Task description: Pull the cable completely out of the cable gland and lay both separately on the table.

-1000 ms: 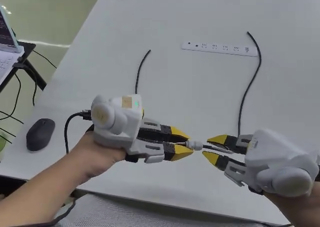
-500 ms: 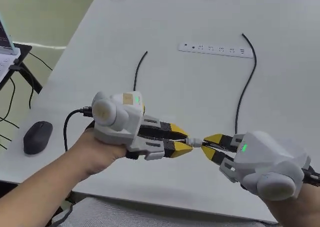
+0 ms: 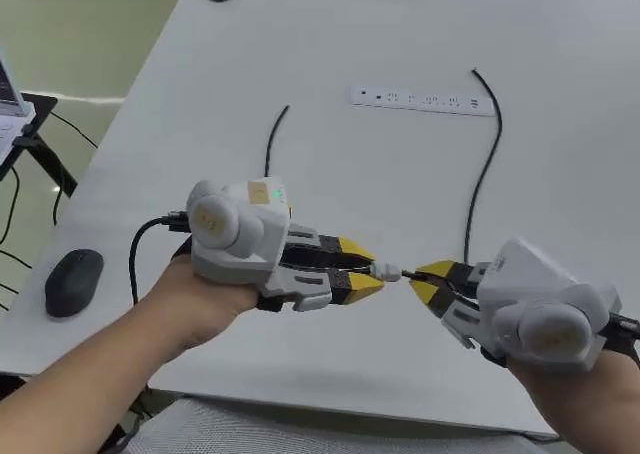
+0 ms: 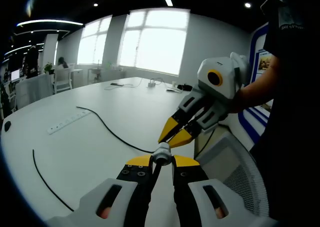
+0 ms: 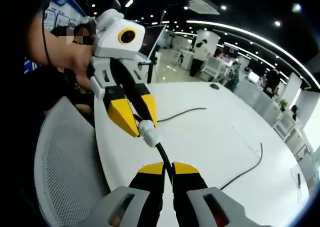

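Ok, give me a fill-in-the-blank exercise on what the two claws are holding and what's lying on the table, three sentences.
1. The left claw is shut on the small white cable ____.
2. The right claw is shut on the thin black ____ that runs into that white part.
3. The white power strip lies on the ____, beyond both claws.
Missing words: gland; cable; table.

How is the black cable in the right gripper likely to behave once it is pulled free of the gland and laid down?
The cable looks thin, so probably light and bendy; its short span to the cable gland is straight, perhaps only because it is taut. With the right gripper shut on it, its smooth jacket might slip.
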